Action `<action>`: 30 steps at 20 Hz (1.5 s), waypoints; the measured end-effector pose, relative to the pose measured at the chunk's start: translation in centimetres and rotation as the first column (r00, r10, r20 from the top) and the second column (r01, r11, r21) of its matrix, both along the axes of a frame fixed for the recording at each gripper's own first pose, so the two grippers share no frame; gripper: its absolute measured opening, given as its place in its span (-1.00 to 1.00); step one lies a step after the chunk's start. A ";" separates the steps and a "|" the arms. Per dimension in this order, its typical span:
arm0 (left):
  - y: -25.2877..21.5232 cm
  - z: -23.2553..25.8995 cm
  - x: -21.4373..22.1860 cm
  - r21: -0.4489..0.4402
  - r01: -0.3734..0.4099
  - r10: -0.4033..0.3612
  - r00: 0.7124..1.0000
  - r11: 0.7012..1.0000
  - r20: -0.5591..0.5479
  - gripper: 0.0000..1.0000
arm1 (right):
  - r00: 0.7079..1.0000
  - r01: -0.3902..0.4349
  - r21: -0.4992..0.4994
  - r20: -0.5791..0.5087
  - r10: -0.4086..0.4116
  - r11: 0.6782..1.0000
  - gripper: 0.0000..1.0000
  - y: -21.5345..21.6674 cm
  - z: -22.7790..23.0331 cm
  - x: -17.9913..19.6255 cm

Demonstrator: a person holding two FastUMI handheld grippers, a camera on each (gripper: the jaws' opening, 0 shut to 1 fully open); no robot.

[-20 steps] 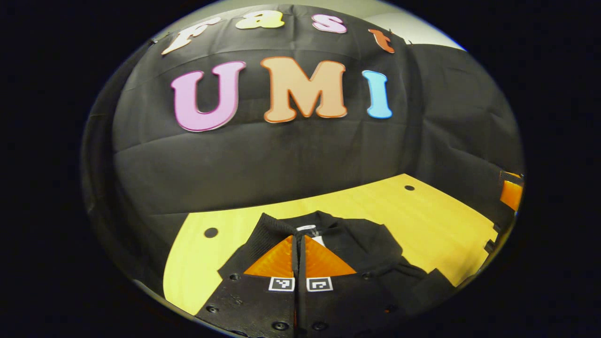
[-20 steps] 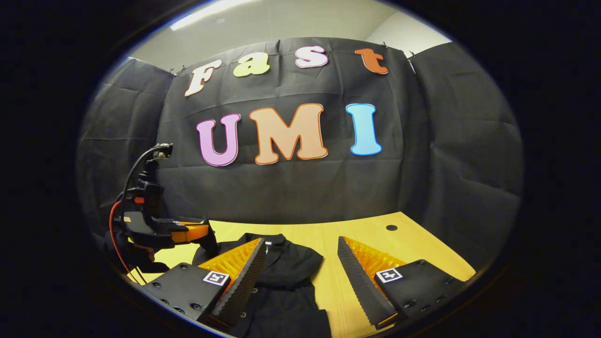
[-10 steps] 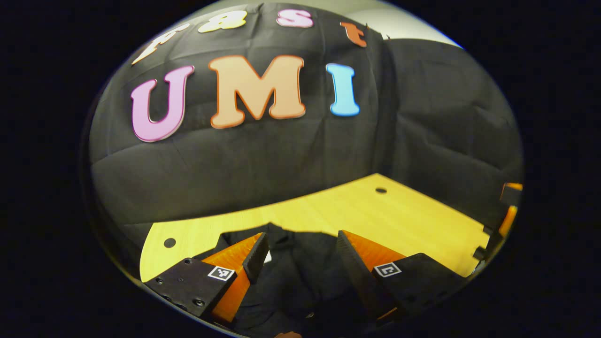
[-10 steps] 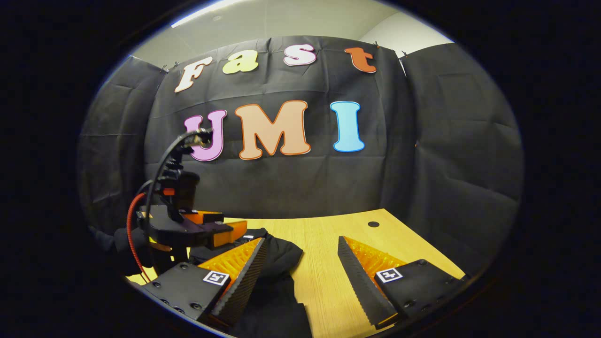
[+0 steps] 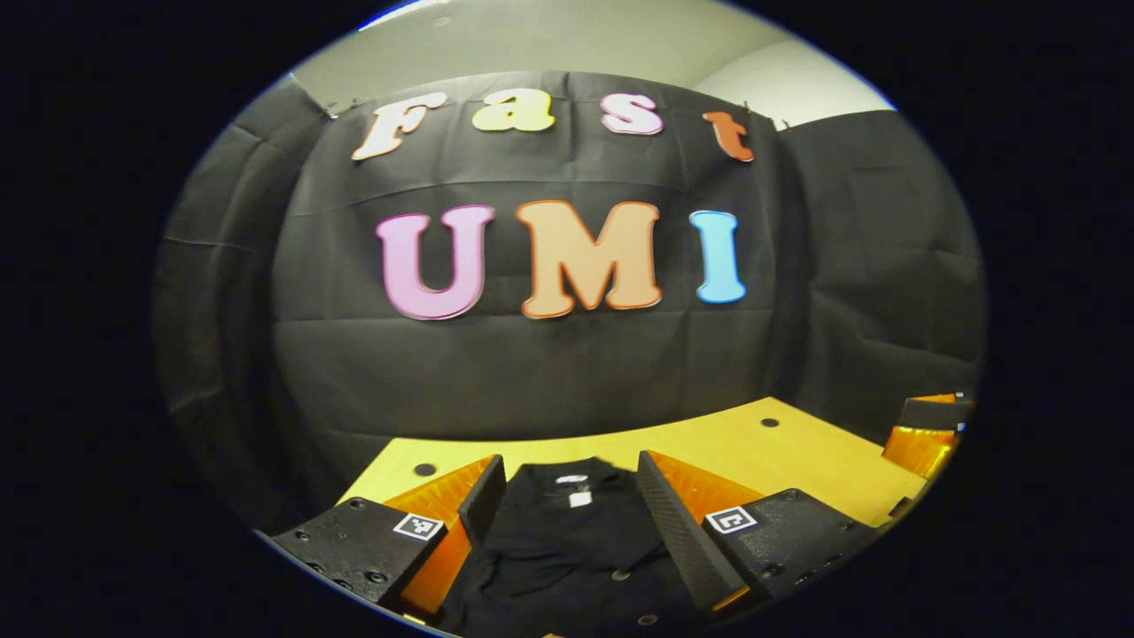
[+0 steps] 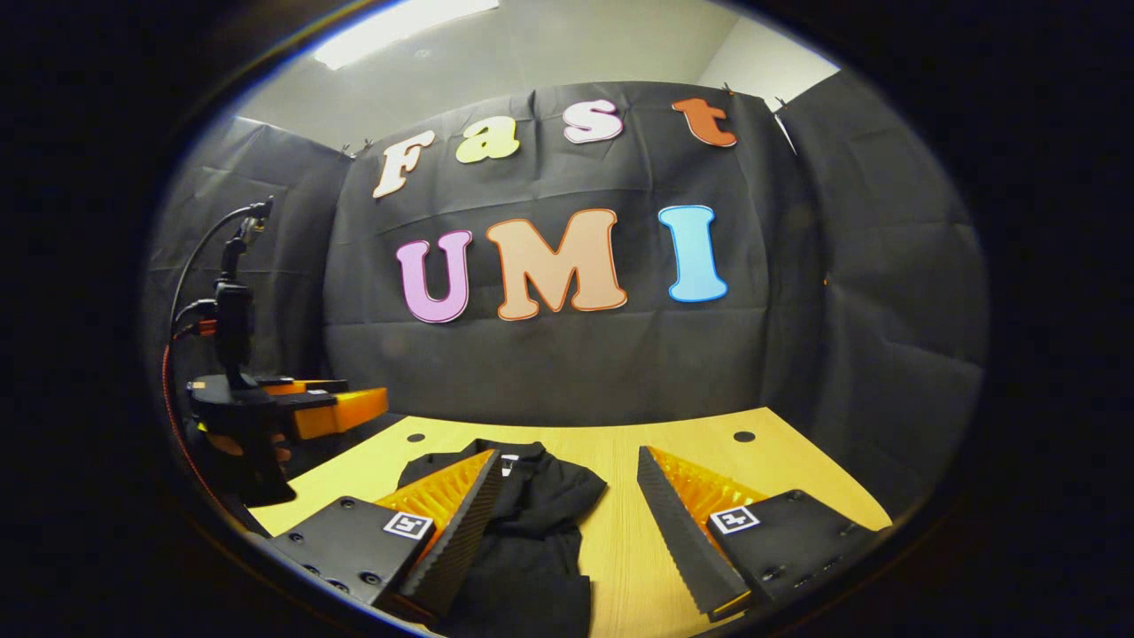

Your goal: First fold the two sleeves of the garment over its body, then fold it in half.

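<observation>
**Both tools spread wide above the black garment**

In the left gripper view, the left tool is released, its fingers parted wide with nothing between them but air. The black garment lies flat on the wooden table at 6 o'clock, collar toward 12 o'clock. The right tool shows at 4 o'clock at the edge.

In the right gripper view, the right tool is likewise released, fingers well apart. The garment lies at 6 to 7 o'clock on the table, partly behind one finger. The left tool hangs above the table at 9 o'clock, held by a hand.
</observation>
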State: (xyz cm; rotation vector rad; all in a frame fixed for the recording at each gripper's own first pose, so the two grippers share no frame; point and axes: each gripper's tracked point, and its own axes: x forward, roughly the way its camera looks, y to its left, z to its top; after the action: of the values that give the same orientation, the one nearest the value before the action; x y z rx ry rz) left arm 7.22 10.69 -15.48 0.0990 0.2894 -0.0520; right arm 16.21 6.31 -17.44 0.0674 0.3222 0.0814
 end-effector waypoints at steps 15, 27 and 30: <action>13.5 -12.1 -16.3 0.047 -0.174 0.180 0.930 0.984 -0.321 0.85 | 0.962 0.048 -0.070 -0.264 -0.065 0.996 0.94 1.8 -11.0 -10.6; 16.4 -23.5 -22.8 0.081 -0.179 0.193 0.790 0.980 -0.582 0.88 | 0.780 0.015 -0.123 -0.619 -0.089 0.992 0.87 2.0 -23.9 -17.3; 16.4 -24.1 -22.6 0.053 -0.168 0.168 0.799 0.984 -0.577 0.92 | 0.745 0.025 -0.089 -0.662 -0.078 0.996 0.66 2.4 -25.1 -17.7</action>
State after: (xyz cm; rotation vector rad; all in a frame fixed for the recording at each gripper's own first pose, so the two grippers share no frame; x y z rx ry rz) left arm -15.40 27.08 -39.60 0.0528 0.9156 0.0991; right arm -1.48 8.71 -42.55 0.0284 1.0493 -0.0157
